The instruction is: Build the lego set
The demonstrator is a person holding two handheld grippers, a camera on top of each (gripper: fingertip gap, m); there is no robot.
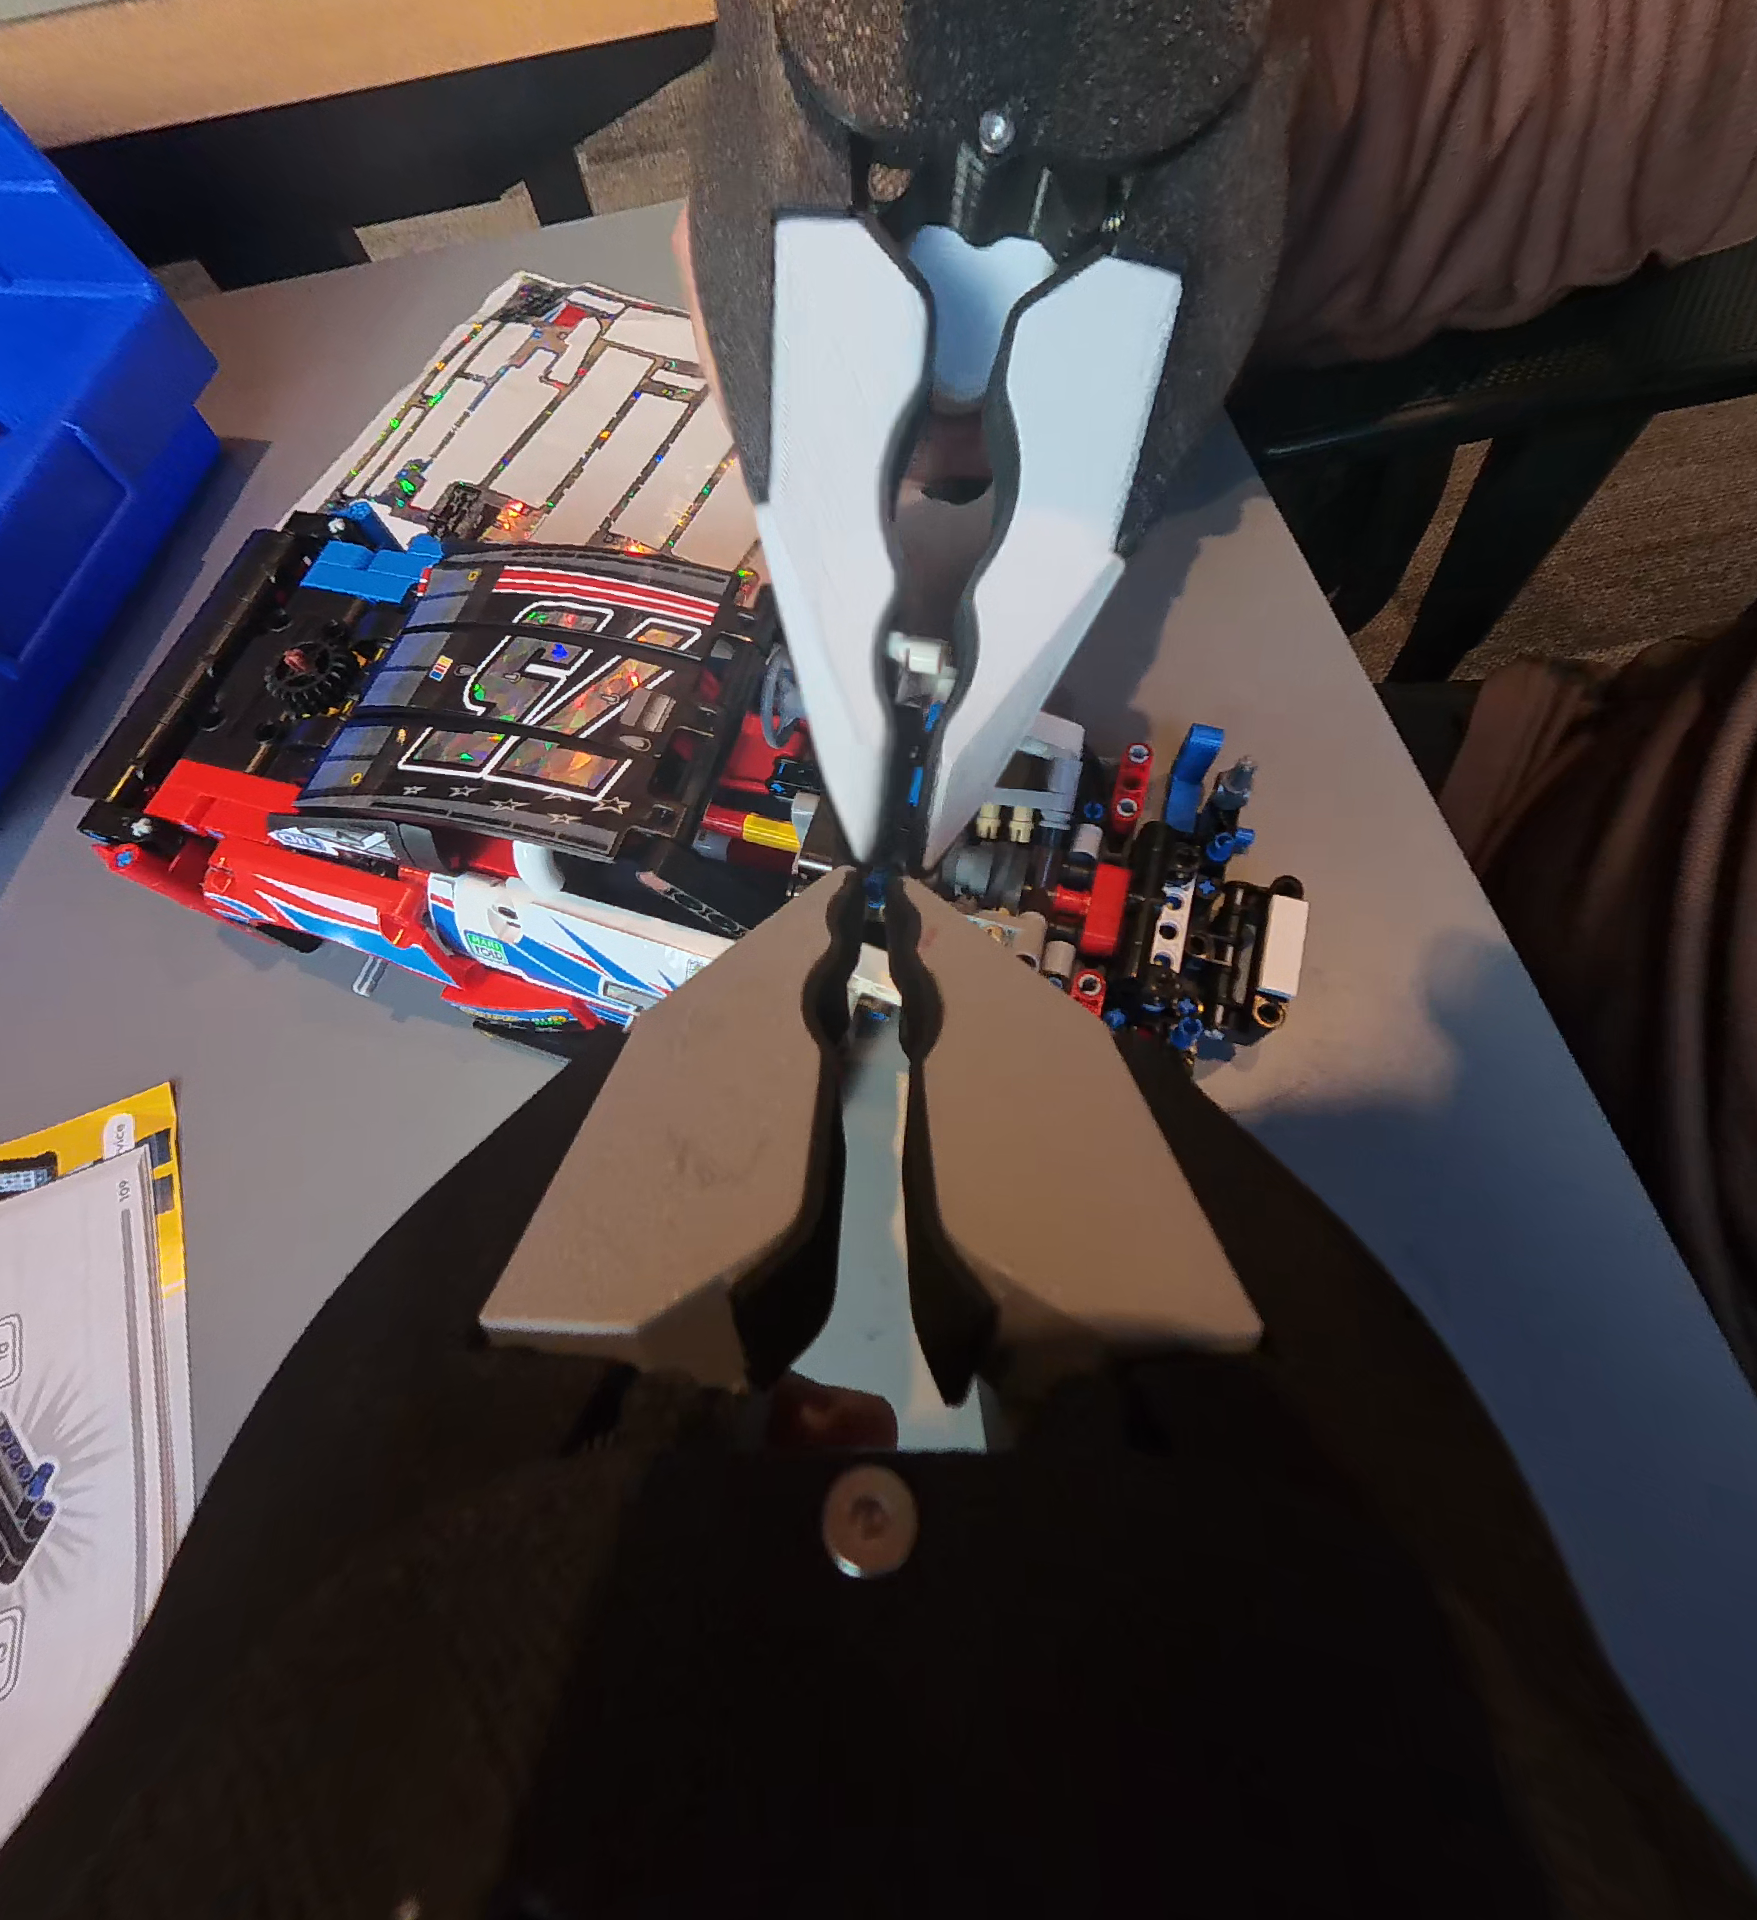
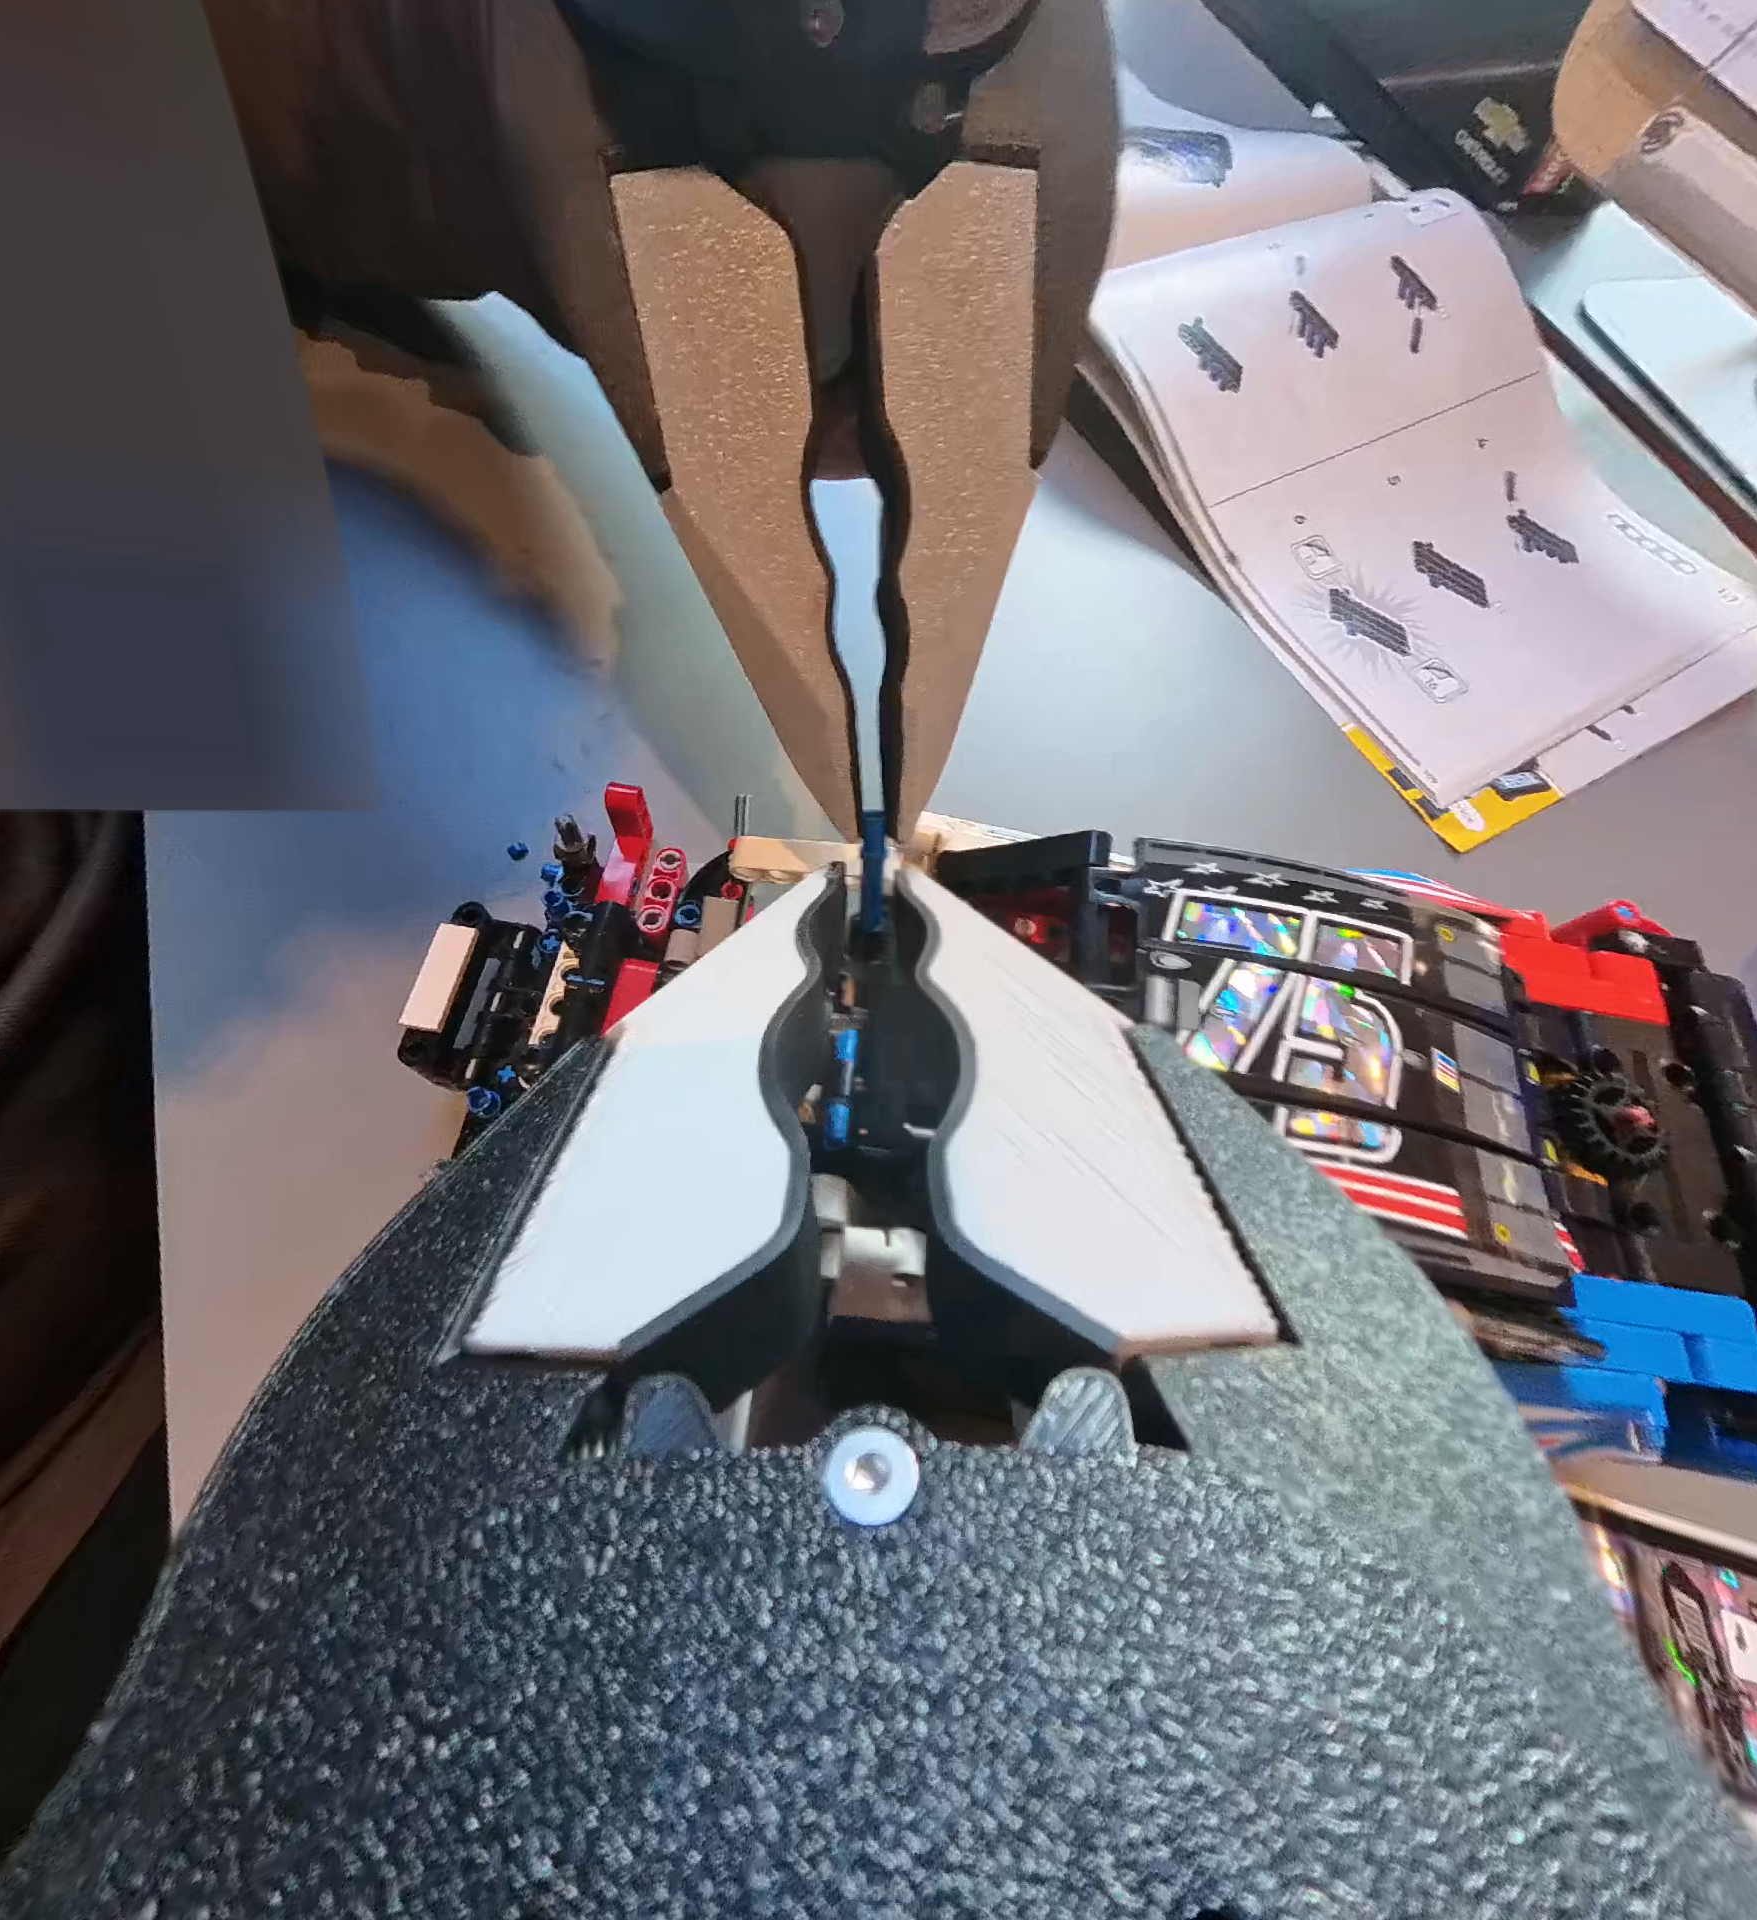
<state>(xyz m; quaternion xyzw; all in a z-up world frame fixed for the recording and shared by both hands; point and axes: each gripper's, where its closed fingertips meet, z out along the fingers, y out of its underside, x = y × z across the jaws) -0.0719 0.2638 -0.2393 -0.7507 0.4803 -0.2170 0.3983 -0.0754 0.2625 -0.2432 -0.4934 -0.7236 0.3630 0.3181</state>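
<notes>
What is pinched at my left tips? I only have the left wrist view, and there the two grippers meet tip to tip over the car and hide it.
Observer: The right wrist view shows a thin blue rod sticking out of the left gripper, whose jaws are closed on it.
Operator: Where does its free end go?
Observer: It runs down between the tips of the right gripper into the dark gap above the lego car. The end itself is hidden.
Operator: Is the right one clamping it too?
Observer: Its jaws stand slightly apart on either side of the rod. I cannot tell if they touch it.
</notes>
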